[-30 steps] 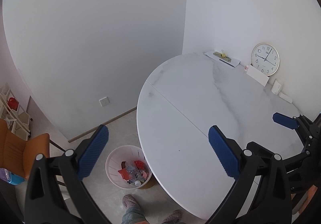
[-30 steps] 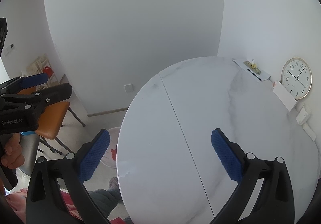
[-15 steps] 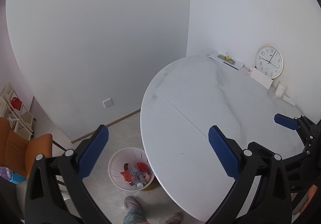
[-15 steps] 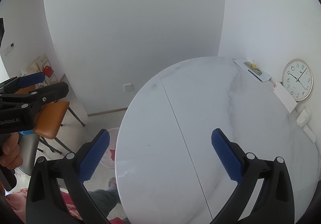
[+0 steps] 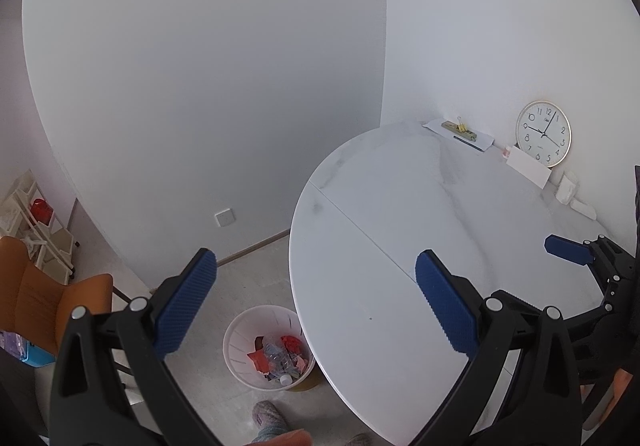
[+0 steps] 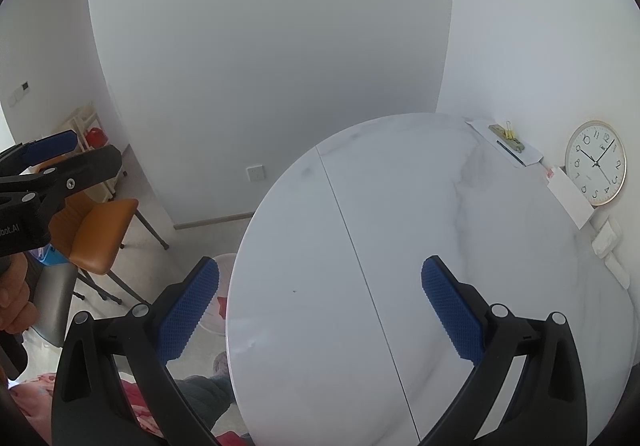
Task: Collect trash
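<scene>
A white waste bin (image 5: 266,346) stands on the floor by the round marble table's (image 5: 400,230) left edge, holding red wrappers and a clear plastic bottle. My left gripper (image 5: 316,302) hangs open and empty above the bin and the table edge. My right gripper (image 6: 320,306) is open and empty over the table (image 6: 360,246); it also shows at the right edge of the left wrist view as a blue fingertip (image 5: 564,248). The bin (image 6: 218,302) is half hidden behind the table in the right wrist view. The left gripper's fingertip (image 6: 56,140) shows at far left there.
At the table's far side against the wall stand a gold-rimmed clock (image 5: 543,133), a white card (image 5: 528,166), papers with a yellow clip (image 5: 460,129) and small white packets (image 5: 568,186). An orange chair (image 6: 100,242) and a shelf rack (image 5: 36,214) stand left. A slippered foot (image 5: 270,416) is by the bin.
The left wrist view has lifted and drawn back slightly, so the bin and table sit lower and farther right. The right view has barely shifted. Both grippers stay open.
</scene>
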`<state>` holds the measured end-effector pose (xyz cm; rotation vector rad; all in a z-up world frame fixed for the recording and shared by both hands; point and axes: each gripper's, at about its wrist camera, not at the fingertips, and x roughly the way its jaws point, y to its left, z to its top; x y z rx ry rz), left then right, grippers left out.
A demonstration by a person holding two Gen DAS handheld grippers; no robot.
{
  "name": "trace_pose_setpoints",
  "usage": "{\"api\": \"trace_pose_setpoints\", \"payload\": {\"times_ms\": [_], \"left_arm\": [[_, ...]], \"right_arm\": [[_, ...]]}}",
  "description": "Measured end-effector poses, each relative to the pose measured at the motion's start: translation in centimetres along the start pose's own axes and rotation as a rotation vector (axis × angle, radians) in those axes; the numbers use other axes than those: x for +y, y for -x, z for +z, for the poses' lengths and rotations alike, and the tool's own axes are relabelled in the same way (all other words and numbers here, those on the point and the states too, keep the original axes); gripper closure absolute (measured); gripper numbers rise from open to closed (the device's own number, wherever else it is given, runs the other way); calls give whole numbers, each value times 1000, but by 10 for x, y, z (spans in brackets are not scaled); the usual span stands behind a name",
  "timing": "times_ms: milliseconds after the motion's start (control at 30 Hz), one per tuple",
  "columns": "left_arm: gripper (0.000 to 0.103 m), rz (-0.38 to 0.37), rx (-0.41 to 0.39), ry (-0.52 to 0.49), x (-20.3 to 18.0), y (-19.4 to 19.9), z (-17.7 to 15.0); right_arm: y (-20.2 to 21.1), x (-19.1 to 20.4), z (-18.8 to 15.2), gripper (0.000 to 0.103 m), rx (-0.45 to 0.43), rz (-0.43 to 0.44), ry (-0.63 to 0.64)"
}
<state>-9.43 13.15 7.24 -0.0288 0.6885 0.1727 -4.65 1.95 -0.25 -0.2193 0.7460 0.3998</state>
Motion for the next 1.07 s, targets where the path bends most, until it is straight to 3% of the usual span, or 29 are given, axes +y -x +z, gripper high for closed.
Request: {"api": "trace_pose_setpoints", "payload": {"times_ms": [633,1067], "left_arm": [[8,43,5,15,0,-6,-4],[8,21,25,20,3,-10,-3]], "right_arm": [[-12,-6,6,2,15,18,22],[-18,-6,8,2,23,22,35]]}}
